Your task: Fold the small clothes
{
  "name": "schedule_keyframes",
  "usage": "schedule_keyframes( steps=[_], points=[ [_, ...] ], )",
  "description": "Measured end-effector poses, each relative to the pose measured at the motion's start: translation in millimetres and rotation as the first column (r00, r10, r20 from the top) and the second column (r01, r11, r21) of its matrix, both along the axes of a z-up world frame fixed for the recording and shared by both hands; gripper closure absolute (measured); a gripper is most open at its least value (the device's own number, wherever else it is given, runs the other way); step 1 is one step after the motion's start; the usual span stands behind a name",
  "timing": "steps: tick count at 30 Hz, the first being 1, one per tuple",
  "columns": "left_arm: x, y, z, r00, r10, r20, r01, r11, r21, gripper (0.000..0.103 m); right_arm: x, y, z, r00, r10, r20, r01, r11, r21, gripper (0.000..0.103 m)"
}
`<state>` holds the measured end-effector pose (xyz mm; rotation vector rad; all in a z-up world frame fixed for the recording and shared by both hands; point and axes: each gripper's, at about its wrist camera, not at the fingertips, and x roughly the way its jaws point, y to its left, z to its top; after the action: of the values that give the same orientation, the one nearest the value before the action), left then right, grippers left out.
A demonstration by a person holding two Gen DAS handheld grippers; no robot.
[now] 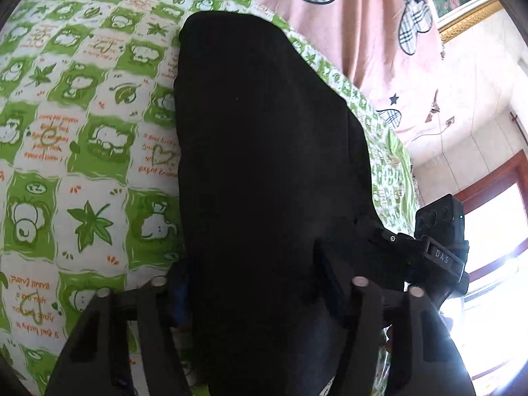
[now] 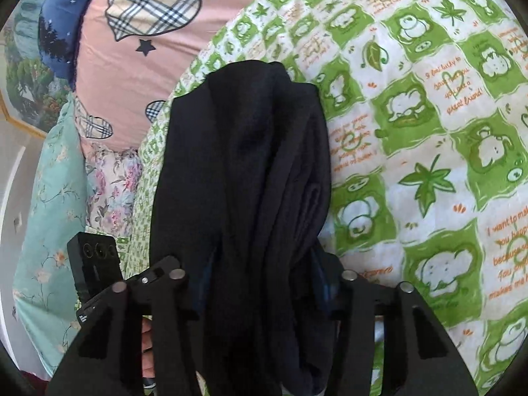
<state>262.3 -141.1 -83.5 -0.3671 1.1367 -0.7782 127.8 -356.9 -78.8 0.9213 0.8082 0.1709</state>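
Black garment laid lengthwise ahead on bed, near end bunched between jaws of both grippers; grip cannot be told.

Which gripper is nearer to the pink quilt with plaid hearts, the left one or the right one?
Right, by a narrow margin. The right gripper straddles the black garment on the side bordering the pink quilt; the left gripper straddles it farther out over the green sheet.

Black folded cloth garment on green-and-white printed bedsheet, between my two tongs; pink heart-patterned quilt behind it.
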Motion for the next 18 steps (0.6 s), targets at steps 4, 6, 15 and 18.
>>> schedule_keyframes(
  steps=[4, 6, 15, 18],
  points=[
    [-9.0, 8.9, 11.9, 0.999, -0.015, 0.037, 0.017, 0.999, -0.036, 0.06, -8.3, 10.1, 12.4, 0.999, -0.002, 0.041, 0.002, 1.0, -0.001, 0.057],
    [-15.2, 16.7, 22.8, 0.997, -0.012, 0.071, 0.014, 0.999, -0.032, 0.06, -11.2, 20.1, 20.8, 0.998, 0.009, 0.067, -0.009, 1.0, 0.001, 0.057],
    [-59.4, 115.1, 60.1, 0.984, 0.07, 0.166, -0.07, 0.998, -0.005, 0.061, 2.6, 107.2, 51.3, 0.97, 0.182, 0.164, -0.181, 0.983, -0.019, 0.057],
    [-71.5, 153.8, 69.0, 0.976, 0.12, 0.184, -0.125, 0.992, 0.016, 0.061, 14.7, 139.5, 52.8, 0.952, 0.252, 0.175, -0.253, 0.967, -0.019, 0.057]
  ],
)
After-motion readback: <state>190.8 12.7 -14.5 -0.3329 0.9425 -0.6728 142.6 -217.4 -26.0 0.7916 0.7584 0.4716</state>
